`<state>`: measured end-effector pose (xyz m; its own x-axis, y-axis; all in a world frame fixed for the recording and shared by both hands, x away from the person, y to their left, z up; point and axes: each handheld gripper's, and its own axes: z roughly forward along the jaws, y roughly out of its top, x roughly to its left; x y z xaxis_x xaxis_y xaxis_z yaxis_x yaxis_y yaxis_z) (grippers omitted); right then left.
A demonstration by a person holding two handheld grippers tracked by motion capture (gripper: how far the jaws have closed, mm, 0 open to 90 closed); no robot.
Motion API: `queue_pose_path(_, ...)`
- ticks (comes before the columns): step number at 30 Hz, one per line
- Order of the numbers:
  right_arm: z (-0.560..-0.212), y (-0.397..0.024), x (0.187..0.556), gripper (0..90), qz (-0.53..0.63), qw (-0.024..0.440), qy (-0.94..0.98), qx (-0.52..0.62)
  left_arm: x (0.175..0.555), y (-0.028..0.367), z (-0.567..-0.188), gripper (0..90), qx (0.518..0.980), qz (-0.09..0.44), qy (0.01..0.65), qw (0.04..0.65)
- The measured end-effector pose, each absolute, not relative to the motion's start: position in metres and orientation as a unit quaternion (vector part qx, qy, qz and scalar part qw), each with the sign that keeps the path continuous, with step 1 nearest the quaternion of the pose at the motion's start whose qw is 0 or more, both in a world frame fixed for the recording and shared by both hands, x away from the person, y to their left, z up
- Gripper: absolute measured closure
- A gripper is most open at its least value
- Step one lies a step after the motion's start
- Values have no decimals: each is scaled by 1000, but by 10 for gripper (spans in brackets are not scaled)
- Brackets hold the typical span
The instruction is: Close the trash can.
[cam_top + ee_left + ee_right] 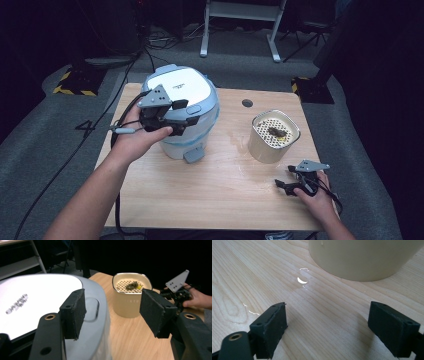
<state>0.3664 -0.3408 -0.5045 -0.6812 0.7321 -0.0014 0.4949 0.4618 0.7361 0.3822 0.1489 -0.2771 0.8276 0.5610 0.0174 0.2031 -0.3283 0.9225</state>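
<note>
While my left gripper (pixel 169 120) hangs wide open beside the white lid (pixel 180 85) of the cooker (pixel 192 132), my right gripper (pixel 292 184) rests low on the table (pixel 220 190), wide open too. Just past its jaws stands the cream tub (pixel 272 142), with a dark lump (pixel 276 132) inside.

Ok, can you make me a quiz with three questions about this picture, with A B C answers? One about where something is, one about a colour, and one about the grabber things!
1. Where is the cream container?
A. On the floor
B. On the table, to the right of the big appliance
C. On top of the appliance

2. What colour is the appliance's lid?
A. White
B. Red
C. Green

3. How is the right gripper?
A. Shut on the container
B. Open, holding nothing
C. Shut on a spoon

Answers:
1 B, it stands on the wooden table.
2 A, the top looks white.
3 B, its jaws stand apart over bare wood.
</note>
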Motion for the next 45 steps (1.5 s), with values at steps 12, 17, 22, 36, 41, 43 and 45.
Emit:
queue_pose_path(12,-505,-340,369,153,369,161,841,362,354,160,-312,376,806,151,243,518)
queue_pose_path(17,-505,-340,369,153,369,161,841,362,348,163,-328,376,813,147,247,506)
queue_pose_path(22,-505,-340,369,153,369,161,841,362,343,165,-342,373,814,144,252,503)
queue_pose_path(36,-505,-340,369,153,369,162,841,362,342,172,-389,368,822,132,278,480)
queue_pose_path(41,-505,-340,369,153,369,162,841,361,344,173,-405,366,823,127,287,474)
queue_pose_path(43,-505,-340,369,153,369,161,841,362,344,172,-412,357,823,126,290,472)
queue_pose_path(45,-505,-340,369,153,369,161,841,362,344,172,-422,351,823,120,293,471)
